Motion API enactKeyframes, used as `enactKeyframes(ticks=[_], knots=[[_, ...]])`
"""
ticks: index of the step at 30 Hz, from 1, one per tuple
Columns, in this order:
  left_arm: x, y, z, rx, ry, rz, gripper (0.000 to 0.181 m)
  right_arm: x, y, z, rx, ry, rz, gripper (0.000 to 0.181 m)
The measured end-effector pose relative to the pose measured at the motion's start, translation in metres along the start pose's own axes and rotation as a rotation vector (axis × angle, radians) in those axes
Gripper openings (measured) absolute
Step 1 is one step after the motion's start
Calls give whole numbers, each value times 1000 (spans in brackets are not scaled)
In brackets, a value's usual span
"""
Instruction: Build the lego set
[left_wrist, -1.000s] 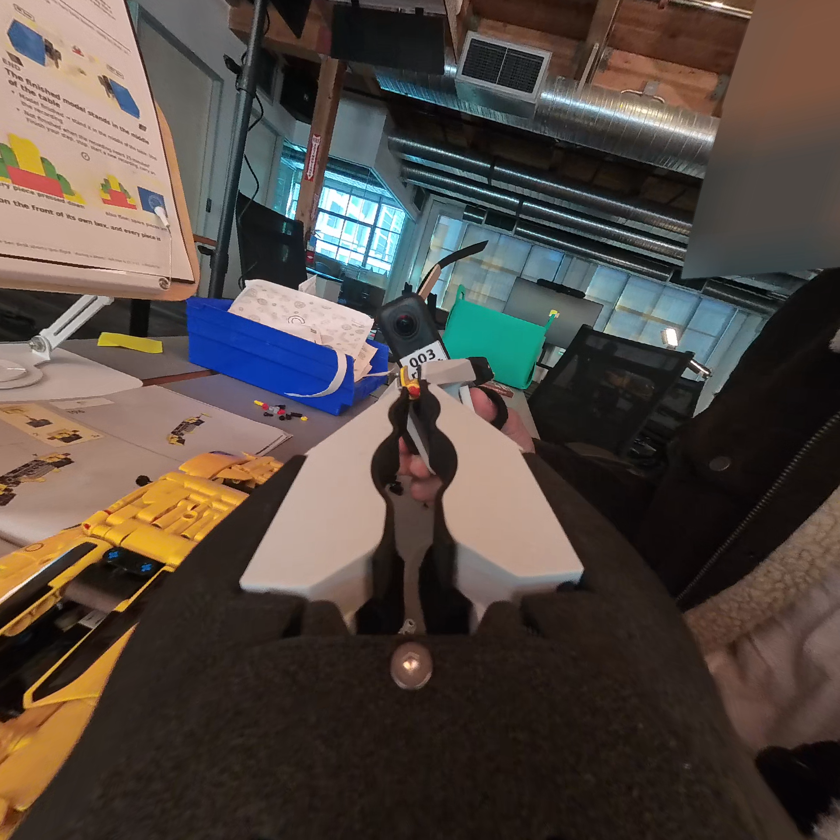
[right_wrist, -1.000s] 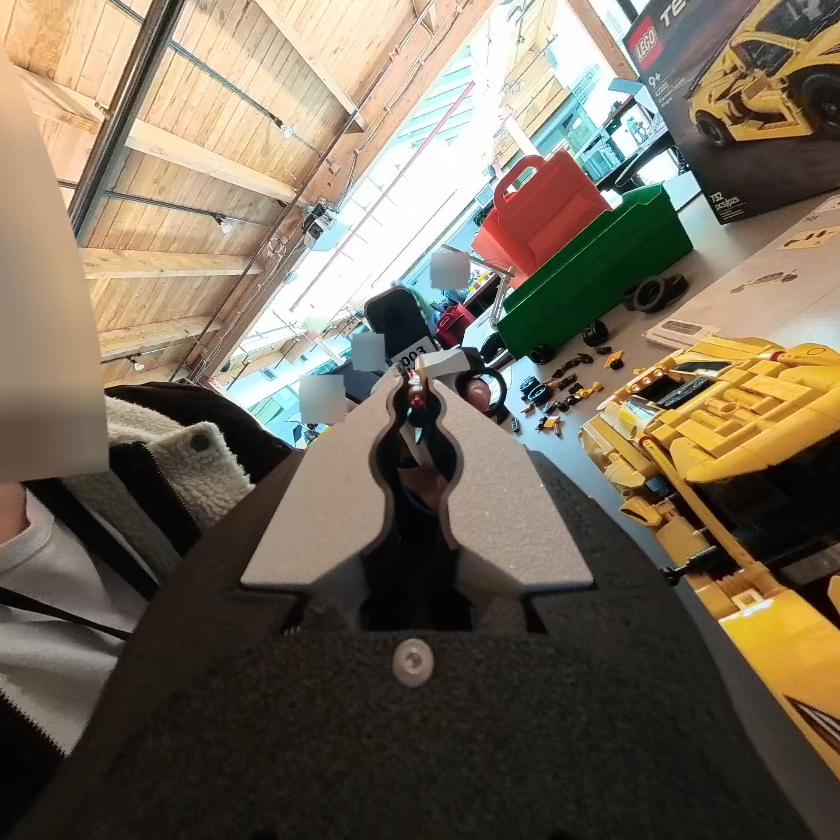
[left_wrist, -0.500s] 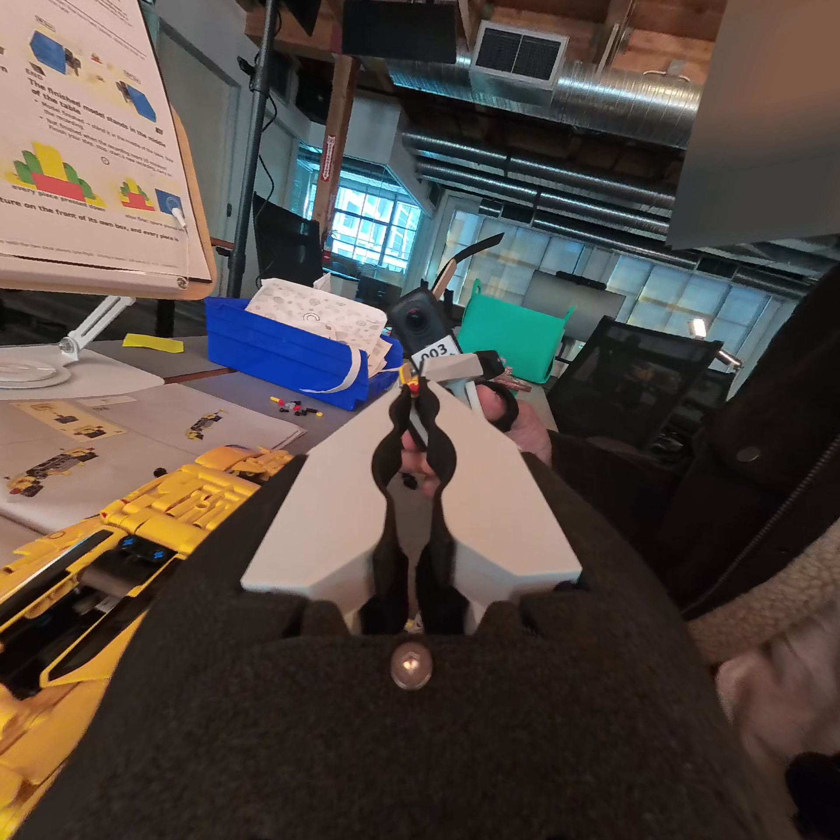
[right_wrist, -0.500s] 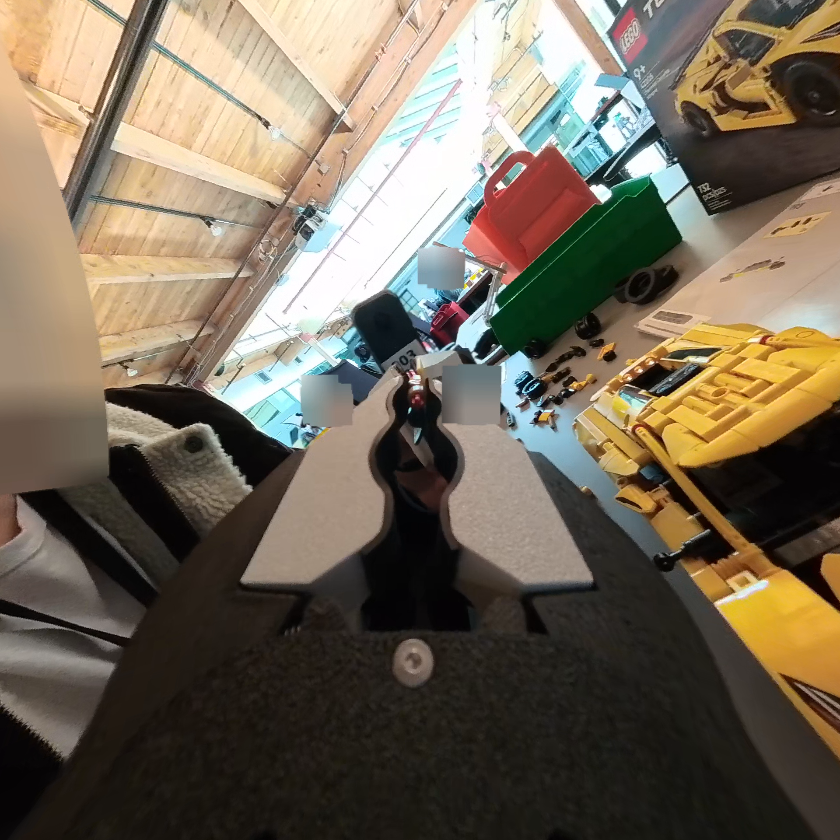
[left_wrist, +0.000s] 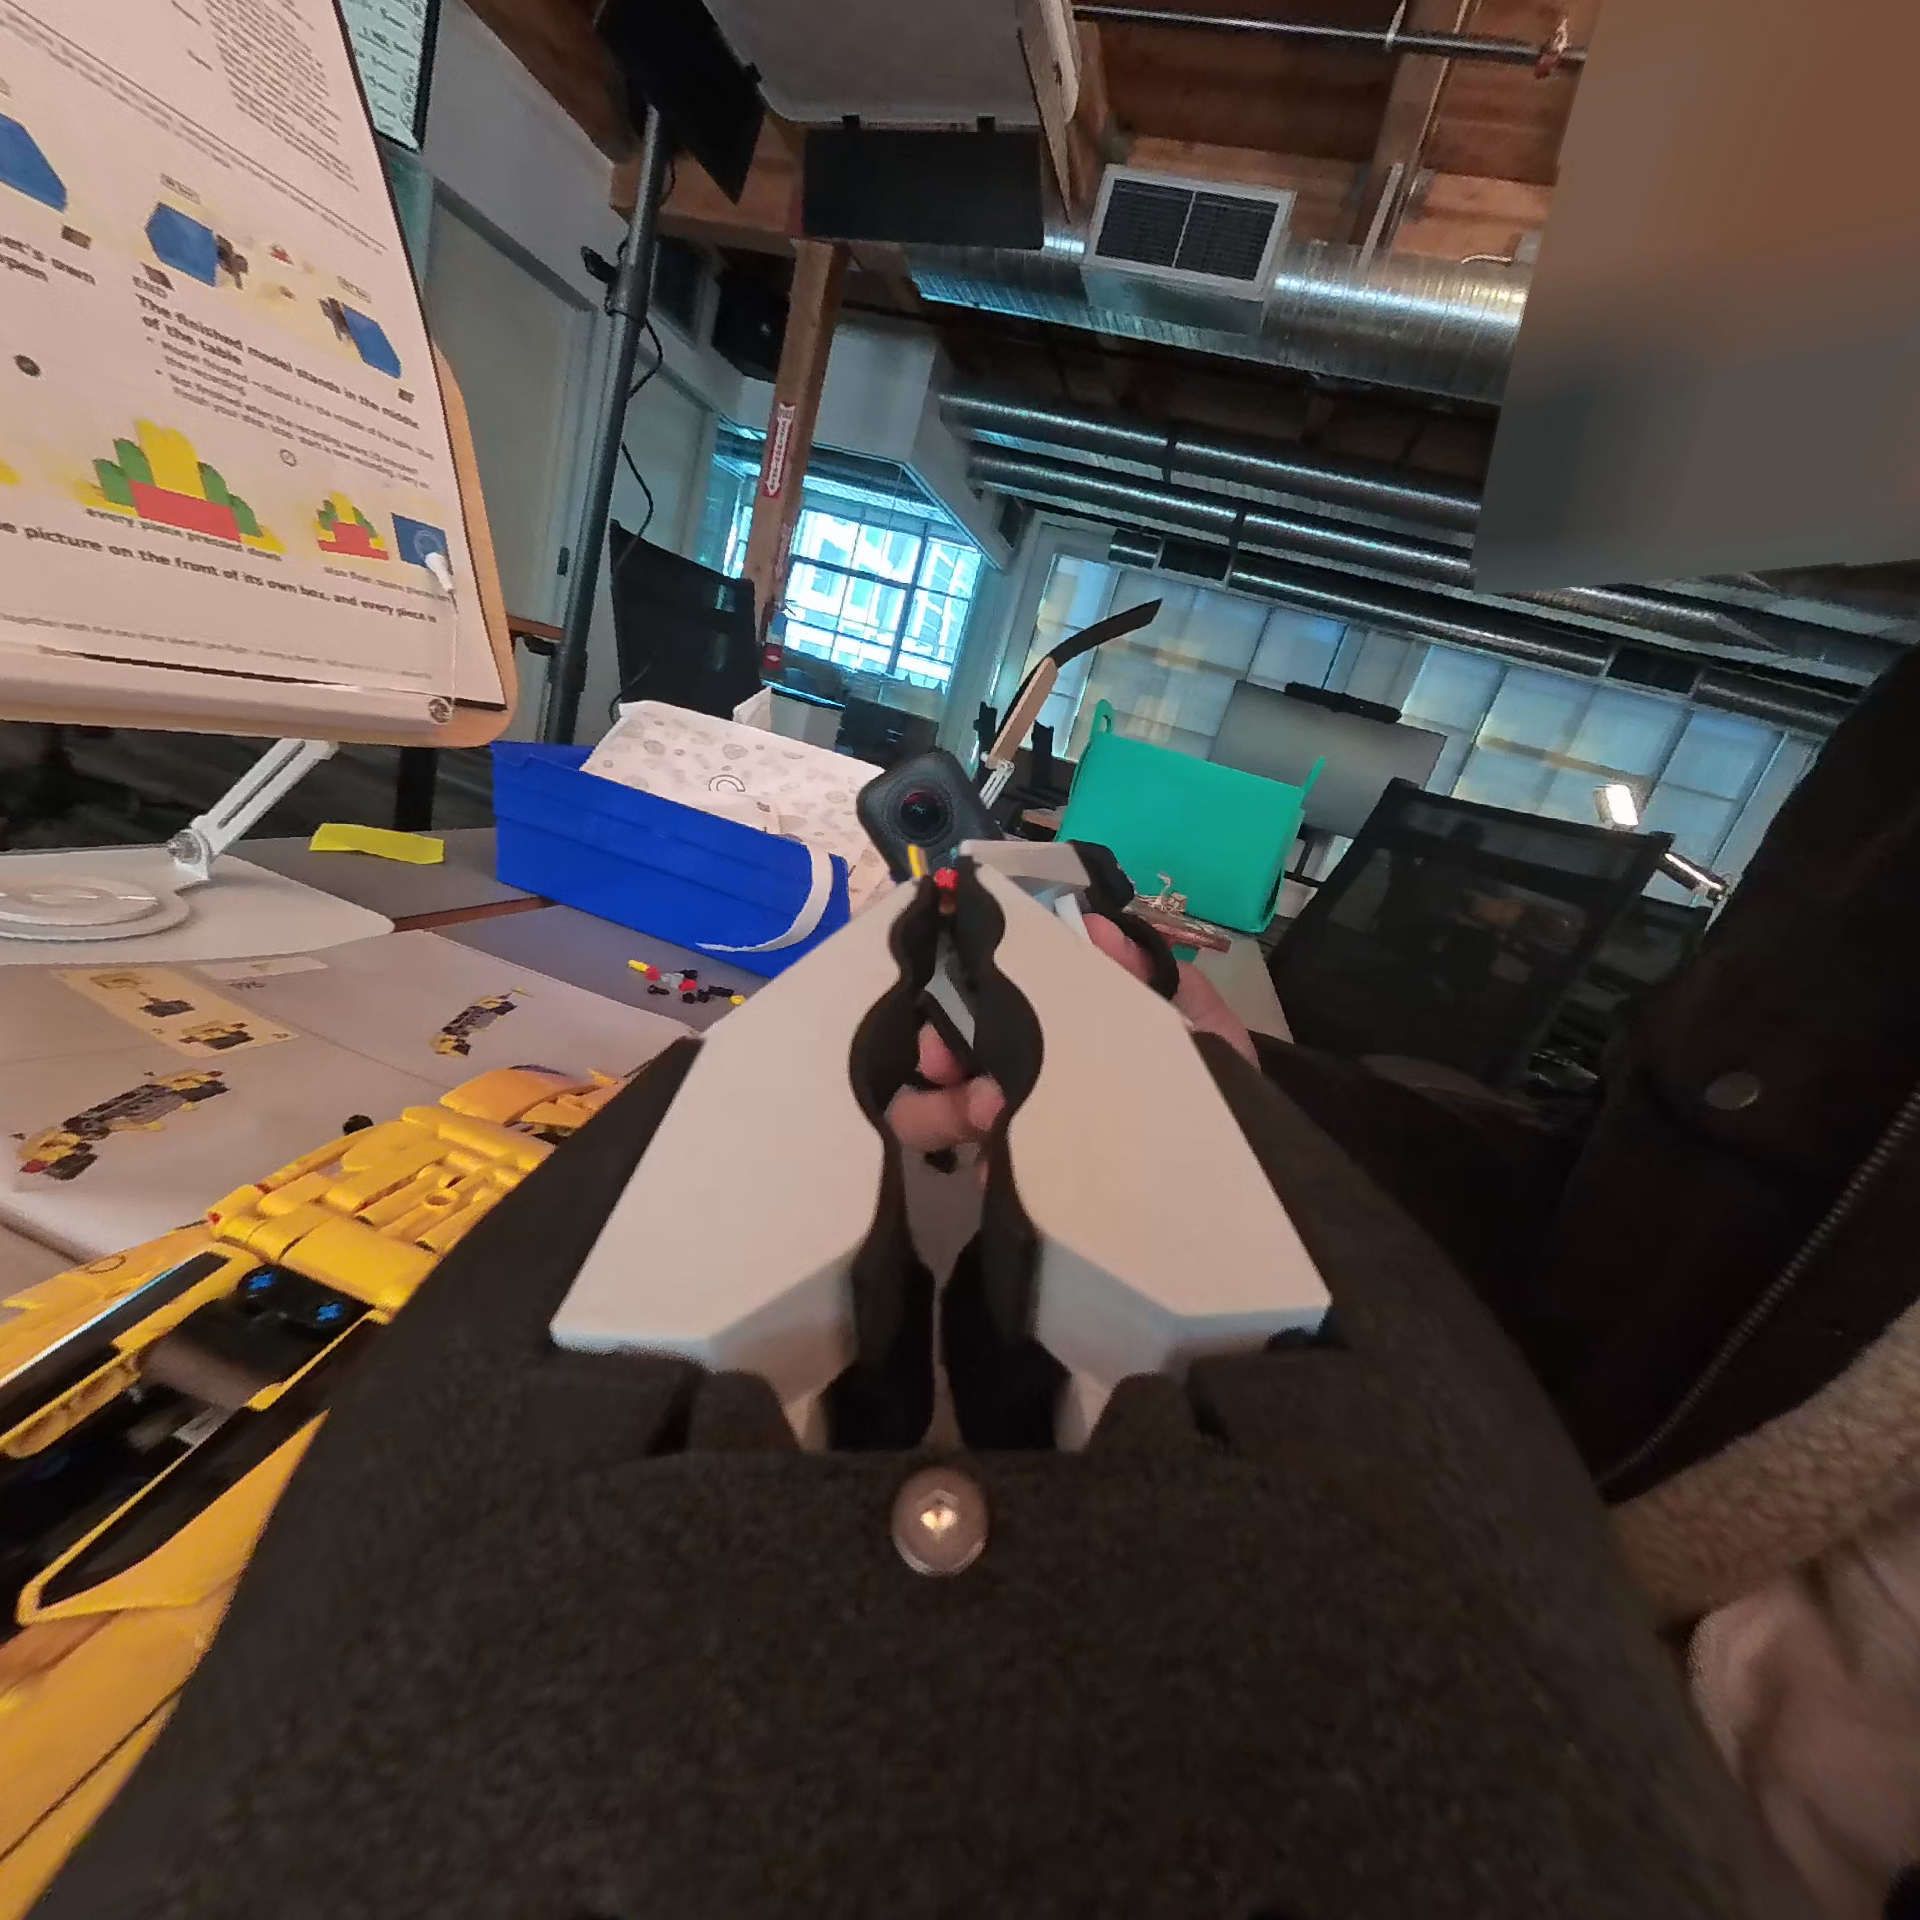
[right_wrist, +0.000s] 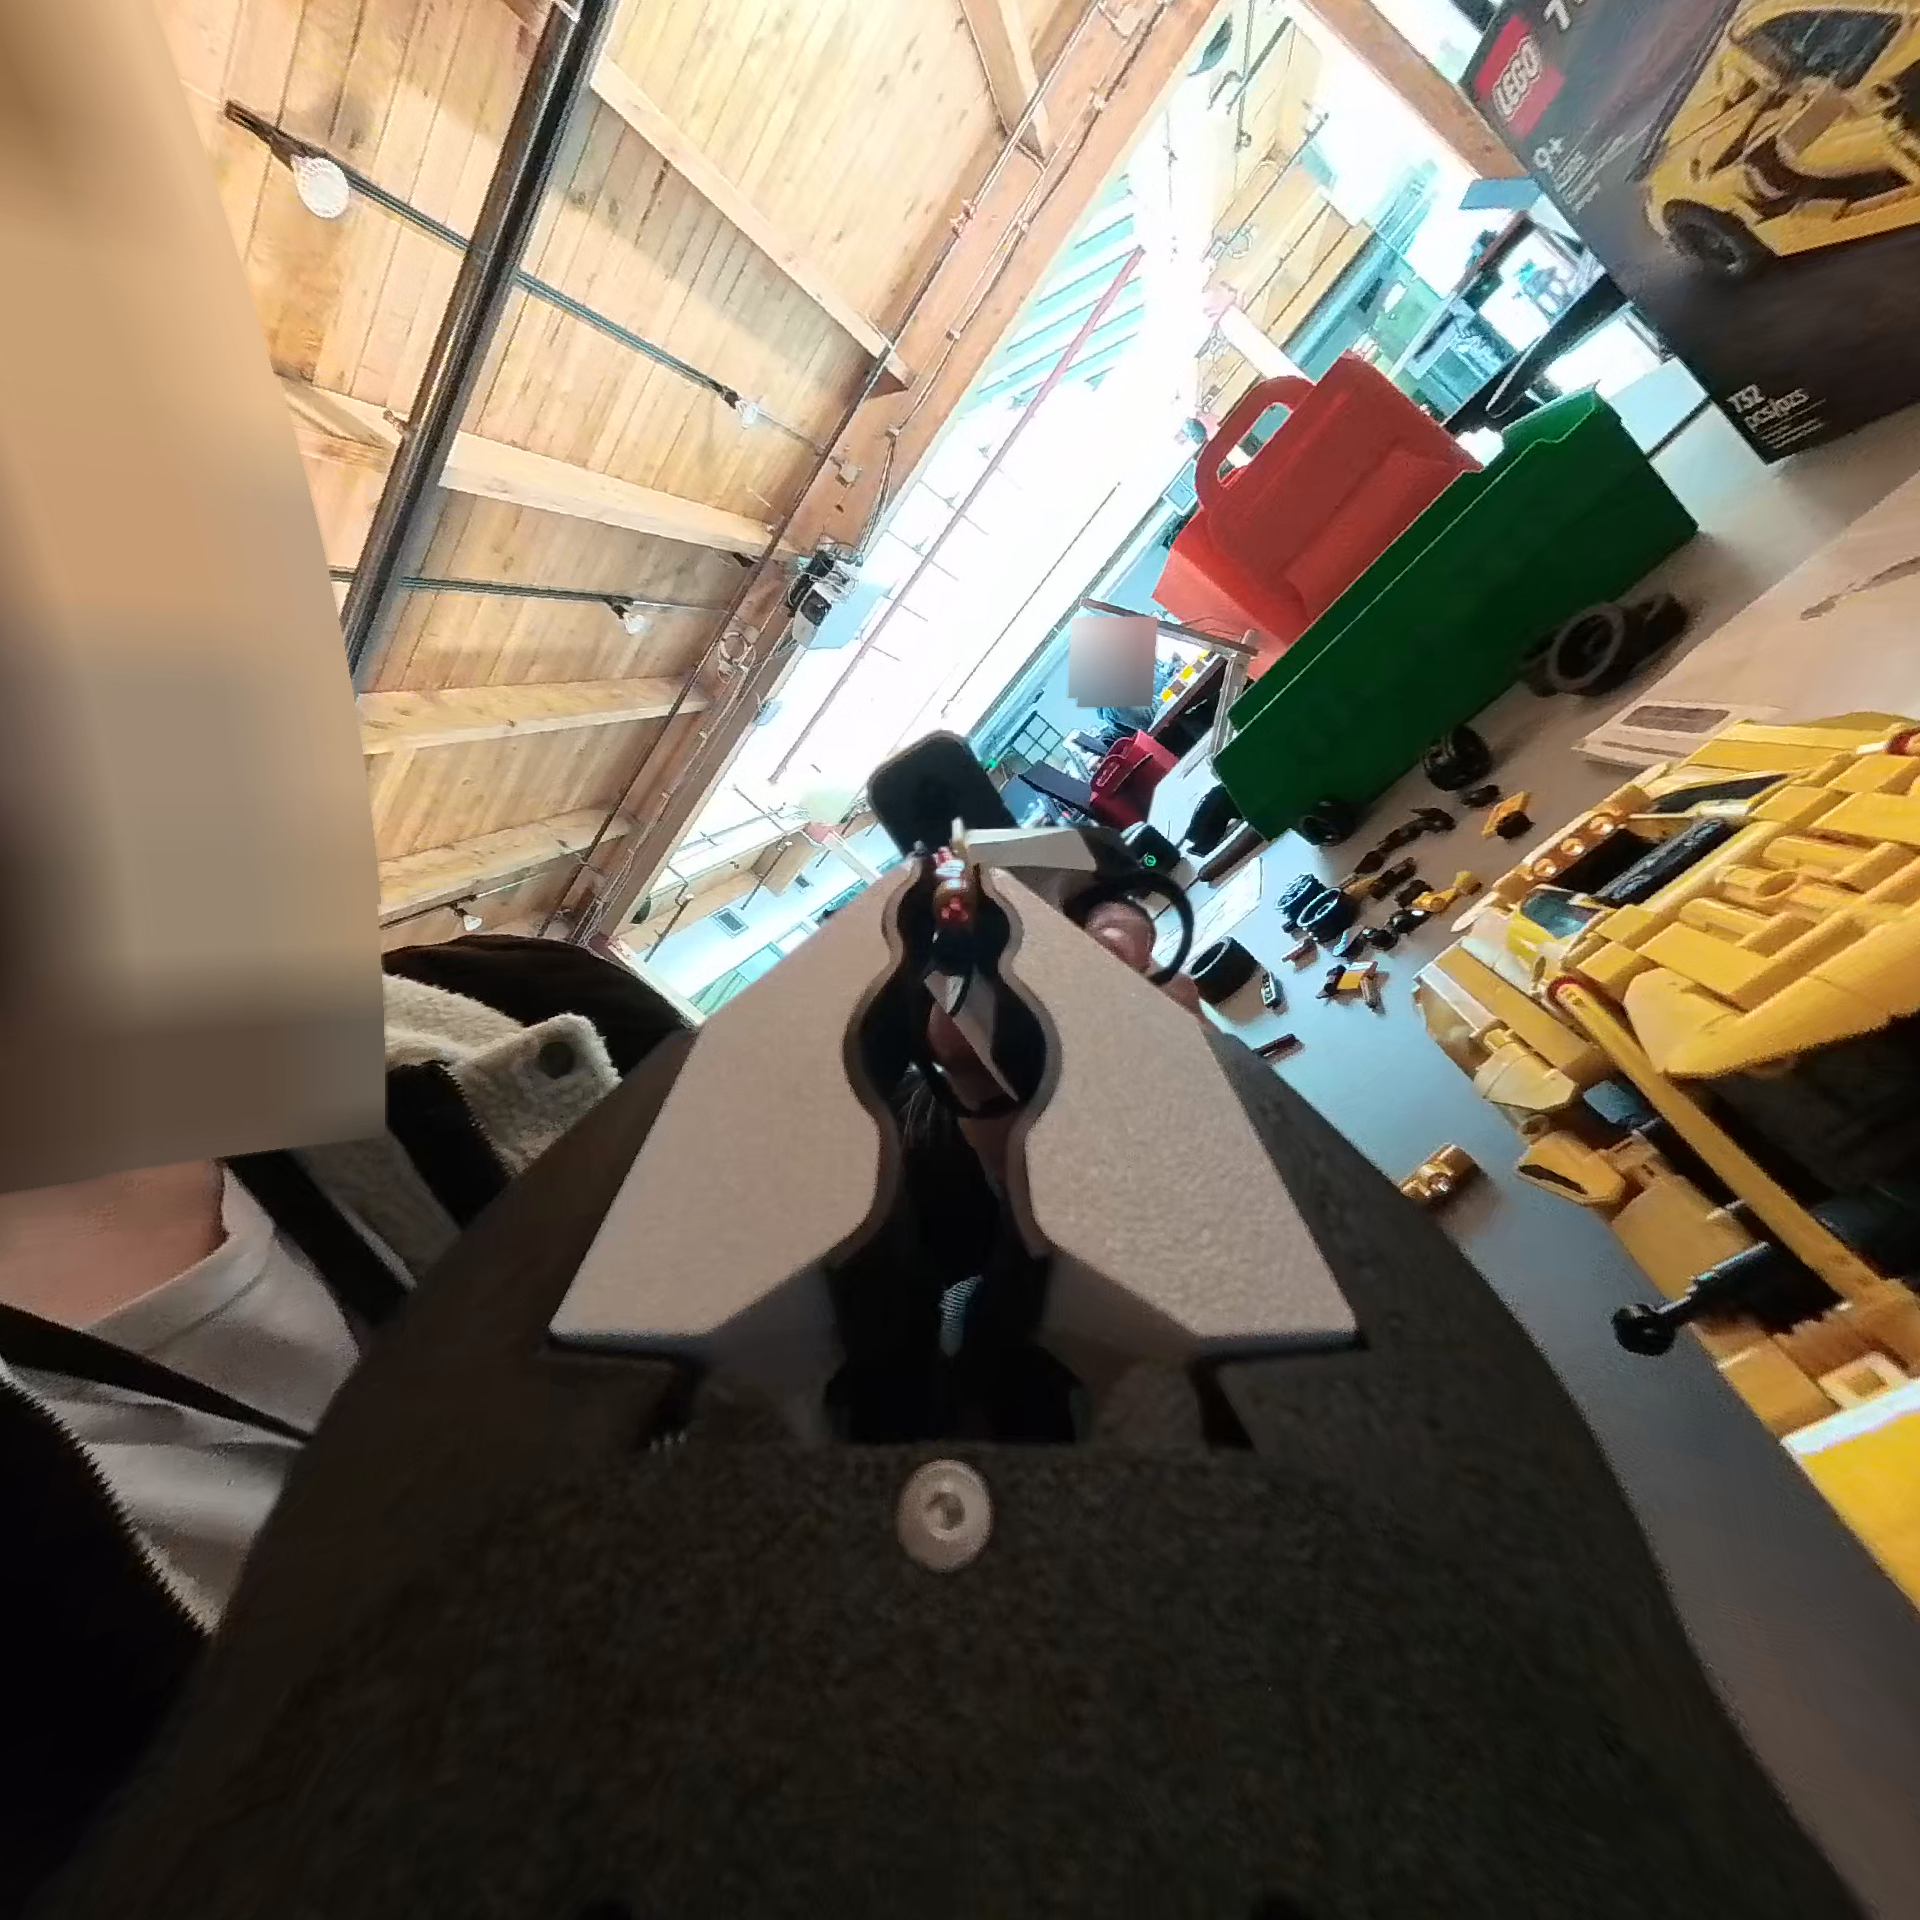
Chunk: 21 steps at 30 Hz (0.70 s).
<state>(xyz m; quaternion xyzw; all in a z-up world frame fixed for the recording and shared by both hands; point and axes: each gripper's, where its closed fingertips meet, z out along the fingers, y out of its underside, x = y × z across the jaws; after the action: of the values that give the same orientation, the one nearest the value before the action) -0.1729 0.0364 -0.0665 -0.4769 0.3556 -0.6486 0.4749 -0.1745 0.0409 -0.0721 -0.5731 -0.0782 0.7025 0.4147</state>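
Note:
A part-built yellow lego car (left_wrist: 312, 1226) lies on the table at the lower left, and shows at the right in the right wrist view (right_wrist: 1714, 935). Both grippers are raised above the table and meet tip to tip. My left gripper (left_wrist: 940, 883) is shut on a small red and yellow lego piece (left_wrist: 943, 879). My right gripper (right_wrist: 951, 883) is shut on a small red piece (right_wrist: 952, 910). Each view shows the other gripper's white finger (left_wrist: 1029, 862) (right_wrist: 1029, 847) and the hand behind it. How the pieces join is hidden between the tips.
Loose small parts (right_wrist: 1371, 904) and black tyres (right_wrist: 1590, 655) lie by a green bin (right_wrist: 1455, 665) and a red bin (right_wrist: 1320, 499). The set's box (right_wrist: 1766, 156) stands behind. A blue bin (left_wrist: 644, 862), an instruction board (left_wrist: 208, 364) and open booklet pages (left_wrist: 208, 1029) are at left.
Both grippers stay shut and tip to tip. They have drifted and tilted a little together, so the background shifts in both views; the board looms larger on the left.

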Motion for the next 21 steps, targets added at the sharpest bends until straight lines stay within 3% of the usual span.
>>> enactKeyframes(ticks=[10,14,16,21], knots=[[0,-8,7,76,-89,98,3,-5,-12,1,89,-44,20,5],[-1,-7,7,39,-6,-19,5,-7,-18,-1,96,22,-112,5],[-2,-2,8,13,-8,-35,20,-5,-19,-2,106,61,-155,5],[-6,0,7,-9,-15,-44,16,-3,-20,-4,99,82,-167,6]])
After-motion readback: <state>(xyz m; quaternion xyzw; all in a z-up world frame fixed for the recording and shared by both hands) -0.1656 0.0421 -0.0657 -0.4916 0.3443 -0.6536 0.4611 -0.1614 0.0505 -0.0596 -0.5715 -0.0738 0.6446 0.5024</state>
